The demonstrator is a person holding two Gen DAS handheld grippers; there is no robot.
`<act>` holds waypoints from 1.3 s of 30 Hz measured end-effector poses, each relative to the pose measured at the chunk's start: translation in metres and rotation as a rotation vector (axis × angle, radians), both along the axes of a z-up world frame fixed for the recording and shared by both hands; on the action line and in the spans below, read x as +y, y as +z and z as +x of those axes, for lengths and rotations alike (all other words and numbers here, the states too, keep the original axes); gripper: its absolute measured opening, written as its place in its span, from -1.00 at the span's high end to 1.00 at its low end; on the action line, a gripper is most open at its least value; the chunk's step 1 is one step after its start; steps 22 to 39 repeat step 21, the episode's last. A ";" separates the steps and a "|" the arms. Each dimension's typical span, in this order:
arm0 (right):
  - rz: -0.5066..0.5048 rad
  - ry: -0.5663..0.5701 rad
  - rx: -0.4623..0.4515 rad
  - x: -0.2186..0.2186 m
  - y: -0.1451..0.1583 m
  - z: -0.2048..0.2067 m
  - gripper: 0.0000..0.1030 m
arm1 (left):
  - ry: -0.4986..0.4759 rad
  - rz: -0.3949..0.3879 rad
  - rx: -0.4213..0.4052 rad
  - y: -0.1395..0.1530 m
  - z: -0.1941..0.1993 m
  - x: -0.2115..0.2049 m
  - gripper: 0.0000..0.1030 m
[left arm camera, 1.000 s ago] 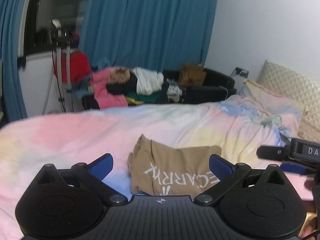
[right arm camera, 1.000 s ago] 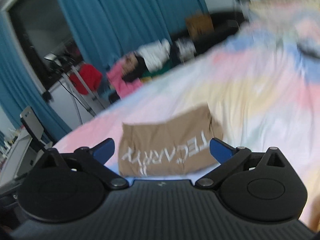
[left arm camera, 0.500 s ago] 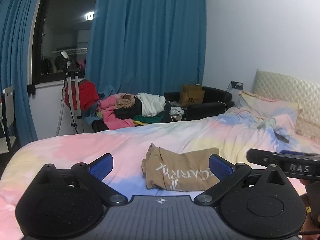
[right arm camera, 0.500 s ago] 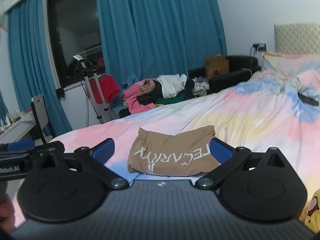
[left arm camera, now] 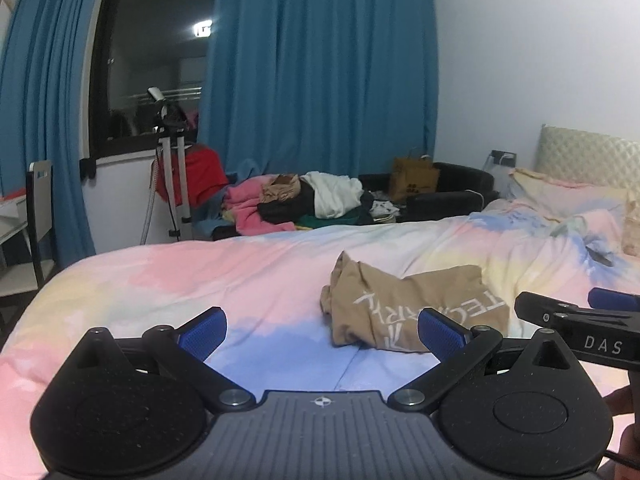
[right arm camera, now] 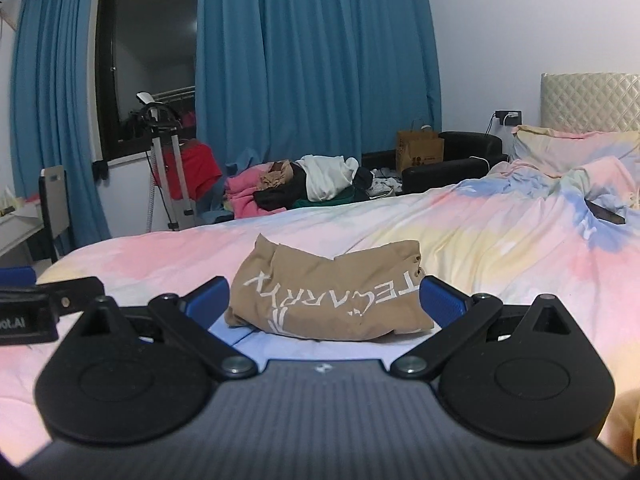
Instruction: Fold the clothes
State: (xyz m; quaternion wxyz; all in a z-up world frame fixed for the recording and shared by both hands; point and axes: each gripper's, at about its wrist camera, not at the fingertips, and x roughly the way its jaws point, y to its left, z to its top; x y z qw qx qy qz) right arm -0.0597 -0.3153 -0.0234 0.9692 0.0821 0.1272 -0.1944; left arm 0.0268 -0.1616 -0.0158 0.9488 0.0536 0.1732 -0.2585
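The bed (left arm camera: 248, 276), covered in a pastel tie-dye duvet, filled the lower half of both views and served as the landmark for everything else. Behind the bed's far edge hung long blue curtains (left arm camera: 320, 80) beside a dark window (left arm camera: 148, 60). Along that same far edge of the bed lay a heap of unfolded laundry (right arm camera: 304, 188) in pink, white, black and green, with a brown paper bag (right arm camera: 420, 148) on a black seat to its right. At the bed's right end stood a quilted headboard (right arm camera: 588, 100) with a pillow (right arm camera: 568, 148) below it.

Near the middle of the bed sat the tan shirt (right arm camera: 332, 300), folded into a compact bundle with white lettering showing on top. It rested on the duvet, touched by neither tool.

The right gripper (right arm camera: 326, 296) hovered above the bed's near edge, its blue pads spread wide on either side of the shirt and holding nothing. The left gripper (left arm camera: 324, 328) hovered beside it, fingers likewise wide and empty, the shirt lying ahead and to its right.
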 end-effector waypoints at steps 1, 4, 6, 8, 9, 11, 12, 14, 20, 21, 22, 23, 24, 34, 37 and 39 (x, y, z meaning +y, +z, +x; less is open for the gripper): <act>-0.005 -0.003 0.003 0.001 -0.003 0.002 -1.00 | -0.001 -0.003 0.005 -0.002 0.001 0.000 -0.99; -0.025 -0.005 0.026 0.005 -0.007 0.006 -1.00 | -0.008 -0.011 0.014 -0.005 0.003 0.001 -0.99; -0.022 -0.002 0.028 0.006 -0.008 0.006 -1.00 | -0.011 -0.014 0.019 -0.007 0.003 0.001 -0.99; -0.021 -0.006 0.027 0.007 -0.008 0.004 -1.00 | -0.012 -0.010 0.025 -0.008 0.002 0.000 -0.99; -0.021 -0.008 0.026 0.007 -0.008 0.003 -1.00 | -0.014 -0.008 0.027 -0.009 0.001 0.000 -0.99; -0.019 -0.008 0.027 0.008 -0.009 0.002 -1.00 | -0.016 -0.001 0.025 -0.010 -0.001 -0.001 -0.99; -0.018 -0.008 0.028 0.009 -0.009 0.001 -1.00 | -0.015 0.001 0.022 -0.010 -0.002 -0.001 -0.99; -0.016 -0.008 0.031 0.009 -0.009 0.001 -1.00 | -0.015 0.004 0.021 -0.010 -0.003 -0.002 -0.99; -0.021 -0.013 0.033 0.009 -0.008 -0.001 -1.00 | -0.009 0.013 0.018 -0.009 -0.006 -0.002 -0.99; -0.025 -0.014 0.033 0.010 -0.008 -0.001 -1.00 | -0.009 0.012 0.020 -0.009 -0.006 -0.001 -0.99; -0.025 -0.014 0.033 0.010 -0.008 -0.001 -1.00 | -0.009 0.012 0.020 -0.009 -0.006 -0.001 -0.99; -0.025 -0.014 0.033 0.010 -0.008 -0.001 -1.00 | -0.009 0.012 0.020 -0.009 -0.006 -0.001 -0.99; -0.025 -0.014 0.033 0.010 -0.008 -0.001 -1.00 | -0.009 0.012 0.020 -0.009 -0.006 -0.001 -0.99; -0.025 -0.014 0.033 0.010 -0.008 -0.001 -1.00 | -0.009 0.012 0.020 -0.009 -0.006 -0.001 -0.99; -0.025 -0.014 0.033 0.010 -0.008 -0.001 -1.00 | -0.009 0.012 0.020 -0.009 -0.006 -0.001 -0.99; -0.025 -0.014 0.033 0.010 -0.008 -0.001 -1.00 | -0.009 0.012 0.020 -0.009 -0.006 -0.001 -0.99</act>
